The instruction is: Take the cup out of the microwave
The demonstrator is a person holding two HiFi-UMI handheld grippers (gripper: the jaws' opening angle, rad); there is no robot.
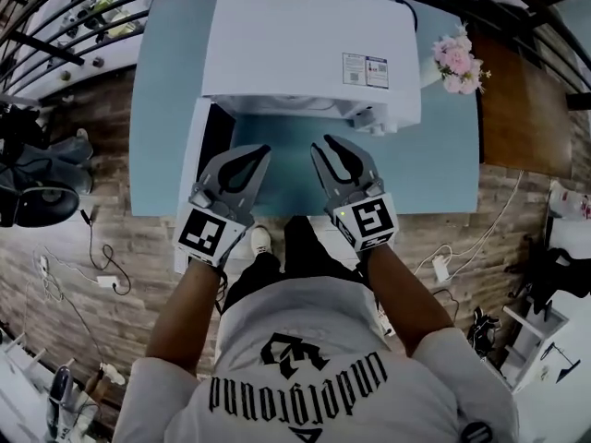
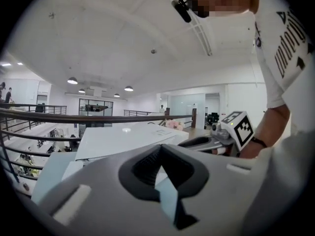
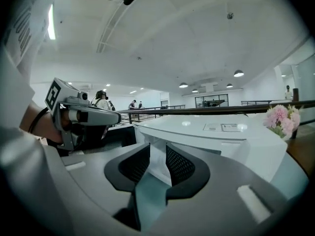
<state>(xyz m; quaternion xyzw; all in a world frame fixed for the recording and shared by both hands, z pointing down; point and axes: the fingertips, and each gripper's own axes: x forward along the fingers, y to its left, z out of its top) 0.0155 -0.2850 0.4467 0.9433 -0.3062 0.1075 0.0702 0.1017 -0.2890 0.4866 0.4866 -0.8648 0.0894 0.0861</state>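
Now faces a white microwave (image 1: 309, 49) on a pale blue worktop (image 1: 166, 90), with its door (image 1: 192, 173) swung out on the left side; holds a tool in each hand, side by side in front of the microwave, pointing toward it and apart from each other; has the left tool (image 1: 264, 150) clenched, tips pressed together with nothing caught between them, just beside the inner face of the open door; shows the same closed tips in the left gripper view; has the right tool (image 1: 321, 143) released, with a plain gap between the jaws and only worktop and microwave shell seen through it in the right gripper view; grasps nothing with either; cannot make out the cup in any view; looks down on the microwave's roof from the head view, with the cavity hidden beneath it; catches only the outer shell from both gripper views; finds a bunch of pink flowers (image 1: 454, 60) just beside the microwave's right side.
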